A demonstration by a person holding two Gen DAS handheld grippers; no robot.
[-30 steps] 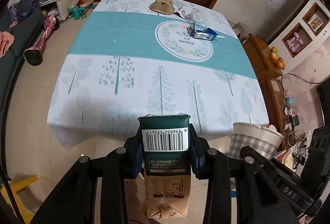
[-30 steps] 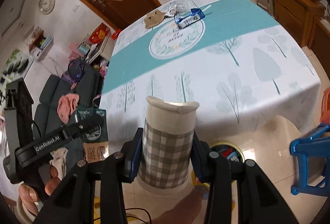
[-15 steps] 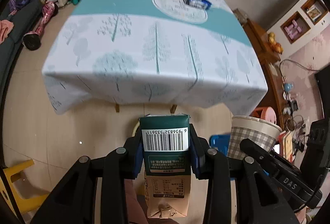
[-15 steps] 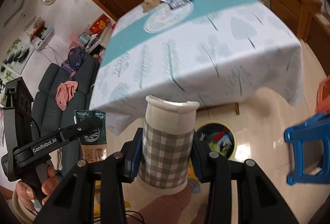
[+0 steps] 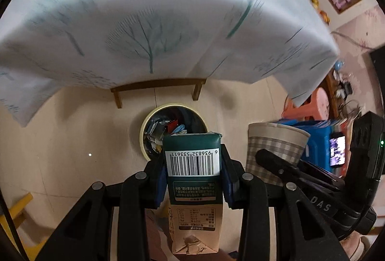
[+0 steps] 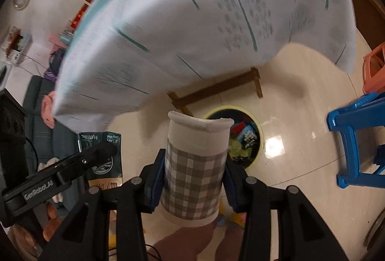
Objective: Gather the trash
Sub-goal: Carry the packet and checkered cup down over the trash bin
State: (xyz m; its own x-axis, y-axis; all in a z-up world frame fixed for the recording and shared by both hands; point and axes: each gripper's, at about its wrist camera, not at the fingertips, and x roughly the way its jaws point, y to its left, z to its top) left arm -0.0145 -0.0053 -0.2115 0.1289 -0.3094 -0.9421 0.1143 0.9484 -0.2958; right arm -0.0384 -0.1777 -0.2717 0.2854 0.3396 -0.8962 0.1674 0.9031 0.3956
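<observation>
Carton (image 5: 192,164) first, since it's closest: the left gripper (image 5: 193,173) has its blue pads pinching the dark green drink carton by the sides, barcode face up, with the far end poking out right over the near rim of the round trash bin (image 5: 144,140) on the floor. Just right of it, the right gripper (image 6: 193,174) is squeezing a checked paper cup (image 6: 195,164), and from that camera the bin (image 6: 261,140) sits a bit right of and beyond the cup. My take is both pieces are about ready to drop, so I'd nudge each one out until it's fully above the opening before letting go, maybe one at a time so they don't knock together. Bin's already pretty full of wrappers, so a low release seems smarter than a toss. Room-wise, the tablecloth (image 5: 168,20) hangs low just beyond the bin with the wooden table frame (image 5: 156,86) under it, and a blue stool (image 6: 356,131) sits off to the right, so staying on the near side looks safest.
</observation>
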